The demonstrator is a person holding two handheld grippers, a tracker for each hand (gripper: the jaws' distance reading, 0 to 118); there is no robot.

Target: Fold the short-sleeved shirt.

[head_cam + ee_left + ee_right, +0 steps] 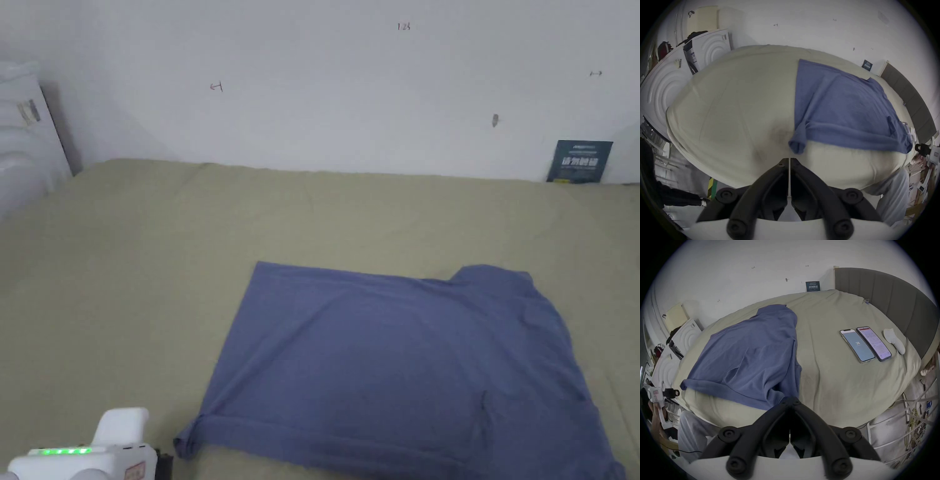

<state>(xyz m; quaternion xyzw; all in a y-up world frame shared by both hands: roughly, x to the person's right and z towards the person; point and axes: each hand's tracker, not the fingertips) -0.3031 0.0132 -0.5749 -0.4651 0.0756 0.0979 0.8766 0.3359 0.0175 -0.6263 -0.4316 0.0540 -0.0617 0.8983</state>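
Note:
A blue short-sleeved shirt (400, 362) lies spread flat on the olive bed sheet (144, 262), collar end to the right. Its near left corner (796, 145) is rolled into a small tube. My left gripper (789, 160) is shut with nothing in it, its tips just short of that corner; its white body with green lights sits at the lower left of the head view (164, 464). My right gripper (791, 400) is shut, its tips at the edge of the shirt (750, 350) near the right corner, with no cloth seen pinched. The left gripper view has it beside that corner (918, 147).
Two phones (857, 347) (873, 344) and a white sock-like thing (894, 341) lie on the sheet right of the shirt. A grey headboard (883, 301) bounds the right side. A dark card (579, 161) leans on the far wall; white foam packing (25, 144) stands left.

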